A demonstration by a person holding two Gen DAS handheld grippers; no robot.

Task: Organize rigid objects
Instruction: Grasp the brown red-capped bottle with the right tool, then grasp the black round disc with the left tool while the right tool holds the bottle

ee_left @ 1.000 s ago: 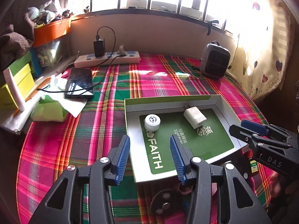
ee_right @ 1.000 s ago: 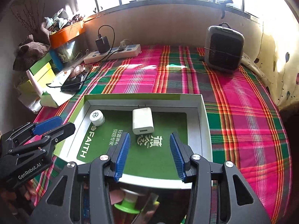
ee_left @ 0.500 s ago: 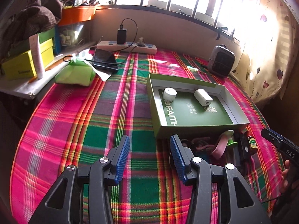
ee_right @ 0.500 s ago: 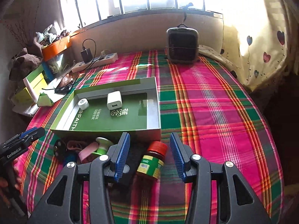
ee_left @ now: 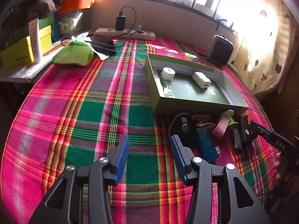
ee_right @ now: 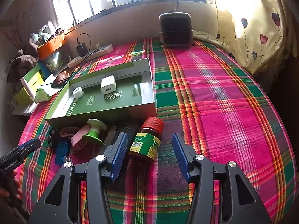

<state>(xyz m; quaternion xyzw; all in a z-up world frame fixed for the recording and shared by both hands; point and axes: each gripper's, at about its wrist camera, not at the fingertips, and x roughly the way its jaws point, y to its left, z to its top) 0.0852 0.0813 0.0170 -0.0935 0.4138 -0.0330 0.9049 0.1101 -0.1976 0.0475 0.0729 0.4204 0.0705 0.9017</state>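
Note:
A green box tray (ee_right: 61,118) (ee_left: 149,69) on the plaid cloth holds a white charger (ee_right: 108,84) (ee_left: 201,79) and a small white jar (ee_right: 78,92) (ee_left: 168,73). In front of it lie a brown pill bottle with a red cap (ee_right: 147,140), a green spool with pink tape (ee_right: 92,132) (ee_left: 225,123), a blue USB stick (ee_left: 206,145) (ee_right: 62,149) and a black round piece (ee_left: 182,125). My right gripper (ee_right: 149,148) is open, its jaws on either side of the bottle's base. My left gripper (ee_left: 149,152) is open and empty, left of the pile.
A small dark heater (ee_right: 176,29) stands at the back. A power strip with a charger (ee_left: 125,32), a phone (ee_left: 102,43), a green tissue pack (ee_left: 73,55) and yellow boxes (ee_left: 24,50) lie at the back left. Plaid cloth stretches to the right.
Both grippers have pulled back from over the tray toward the near edge. The pile in front of the tray has come into view, and the right gripper now straddles the pill bottle.

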